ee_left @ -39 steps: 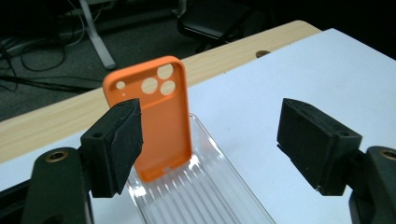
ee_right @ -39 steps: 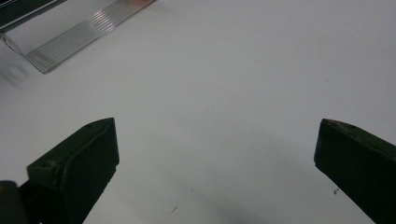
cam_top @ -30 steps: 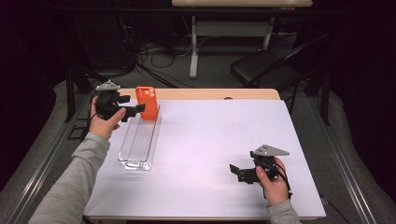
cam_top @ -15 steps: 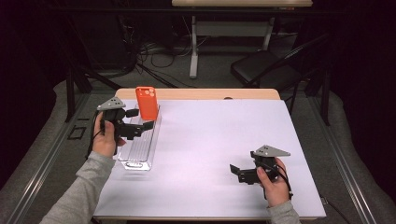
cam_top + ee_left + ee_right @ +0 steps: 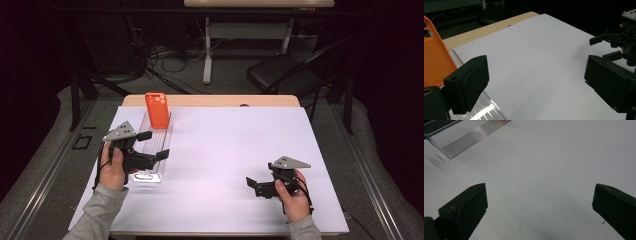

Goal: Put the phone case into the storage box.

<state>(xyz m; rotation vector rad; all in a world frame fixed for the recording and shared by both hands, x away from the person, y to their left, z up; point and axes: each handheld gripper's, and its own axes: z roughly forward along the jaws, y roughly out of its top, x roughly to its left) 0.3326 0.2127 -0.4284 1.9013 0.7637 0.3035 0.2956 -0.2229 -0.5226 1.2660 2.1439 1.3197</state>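
Note:
An orange phone case (image 5: 157,110) stands upright at the far end of a clear ribbed rack (image 5: 152,148) on the left of the white sheet. It also shows at the left edge of the left gripper view (image 5: 435,57). My left gripper (image 5: 152,145) hovers open over the near half of the rack, with nothing between its jaws. My right gripper (image 5: 252,186) rests low near the front right of the sheet, open and empty, its jaws toward the left. It shows far off in the left gripper view (image 5: 610,46). The rack's near end (image 5: 471,138) shows in the right gripper view.
The white sheet (image 5: 225,150) covers a wooden table (image 5: 215,101) whose far edge is bare. Beyond the table are a dark chair (image 5: 280,75), a white table leg (image 5: 207,50) and floor cables. Metal rails run along both sides.
My left gripper has pulled back from beside the orange case toward the near end of the rack. The case stays standing in the rack. The right gripper has barely moved.

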